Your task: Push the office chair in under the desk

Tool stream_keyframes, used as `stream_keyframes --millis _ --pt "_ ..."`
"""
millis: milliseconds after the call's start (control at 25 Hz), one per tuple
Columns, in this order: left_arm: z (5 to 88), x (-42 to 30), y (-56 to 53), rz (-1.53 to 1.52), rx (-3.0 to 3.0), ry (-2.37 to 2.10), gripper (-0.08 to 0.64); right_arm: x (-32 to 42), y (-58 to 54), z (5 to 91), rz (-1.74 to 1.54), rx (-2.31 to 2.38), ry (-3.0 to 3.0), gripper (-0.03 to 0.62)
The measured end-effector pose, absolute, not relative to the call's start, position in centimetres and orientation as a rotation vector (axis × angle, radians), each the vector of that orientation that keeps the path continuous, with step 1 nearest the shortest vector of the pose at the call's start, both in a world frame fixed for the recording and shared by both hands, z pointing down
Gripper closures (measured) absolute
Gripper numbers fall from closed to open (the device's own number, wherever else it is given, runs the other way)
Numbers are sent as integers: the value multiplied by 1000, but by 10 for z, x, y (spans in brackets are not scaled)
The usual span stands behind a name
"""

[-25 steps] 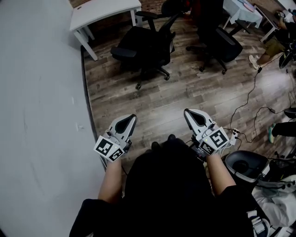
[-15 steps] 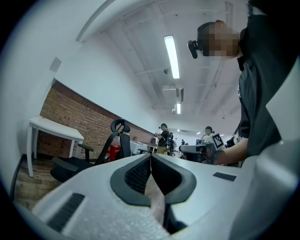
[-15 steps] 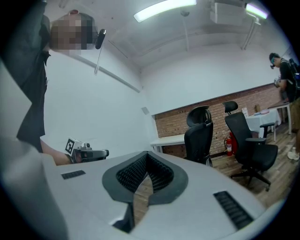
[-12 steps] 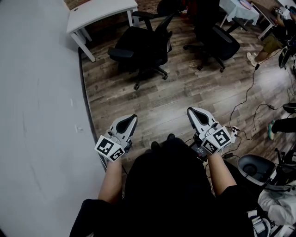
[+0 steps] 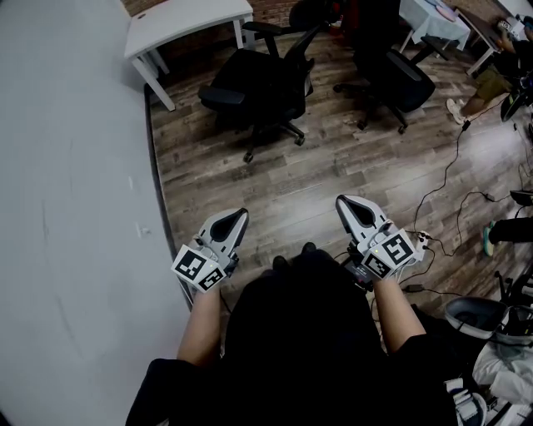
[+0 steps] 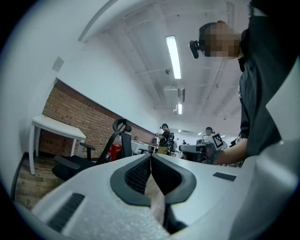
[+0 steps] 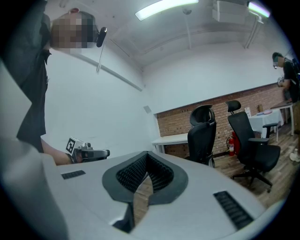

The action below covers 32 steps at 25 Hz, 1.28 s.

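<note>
Head view first: we only get part of the white desk [image 5: 187,21] at the upper left, since the top edge chops off the rest. The office chair [image 5: 254,83] beside it shows from above, so its seat covers part of its base. A second chair [image 5: 396,75] runs off the top edge too. At the upper right a person [image 5: 483,87] is cut by the frame, just a leg and a shoe. We can't tell what the clutter [image 5: 500,358] in the lower right corner is. In the left gripper view, the people [image 6: 164,137] mid-frame are too small to make out.

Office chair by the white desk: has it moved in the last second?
No. In the head view the office chair keeps the same gap to the white desk as before, and it is not yet under it.
</note>
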<state>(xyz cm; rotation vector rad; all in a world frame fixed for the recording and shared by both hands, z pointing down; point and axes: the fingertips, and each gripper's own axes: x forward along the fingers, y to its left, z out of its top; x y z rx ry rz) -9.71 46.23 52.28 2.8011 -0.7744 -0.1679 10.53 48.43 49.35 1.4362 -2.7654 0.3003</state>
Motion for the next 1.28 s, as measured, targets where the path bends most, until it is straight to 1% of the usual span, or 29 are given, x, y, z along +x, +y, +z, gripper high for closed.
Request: stream_keyframes --millis 400,640,920,1280 --pt "531 -101 460 -172 2773 -774 545 102 485 496 312 1425 -2745 588" --pt "538 -88 451 -161 2763 -753 545 117 478 505 343 1445 -2721 588" --pt "540 -73 424 -158 2766 -751 545 124 451 510 341 1425 -2738 588" --pt "544 -41 359 -105 2755 -771 545 163 380 517 371 1433 -2747 588"
